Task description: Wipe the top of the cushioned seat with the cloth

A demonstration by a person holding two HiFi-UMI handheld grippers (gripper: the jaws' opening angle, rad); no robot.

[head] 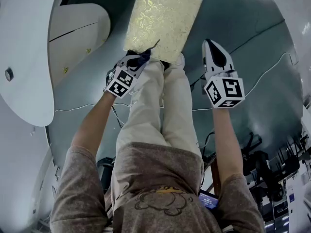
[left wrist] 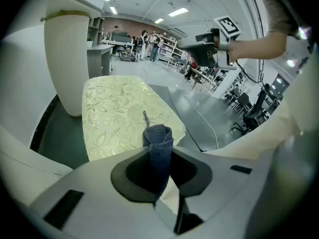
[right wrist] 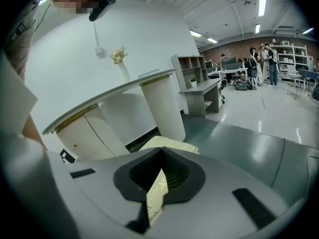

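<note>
Down below, in the head view, the cushioned seat lies on the grey floor. It is pale yellow with a leafy gold pattern. The left gripper is at the near edge of the seat, with the dark blue cloth at its tip. The right gripper is off to the right of the seat, over the floor. The person's legs in light trousers reach down between the two grippers. A thin white cable runs over the floor.

From the left gripper view, the two fingers are pressed together on the rolled cloth, which sticks up between them. The seat spreads out just past it. A white ribbed post stands at the far left side of the seat. The right gripper hangs in the air on the right.

From the right gripper view, the fingers sit close together with only a thin slit between them, and they hold nothing. A bit of the seat peeks out past them, beside the ribbed post.
</note>
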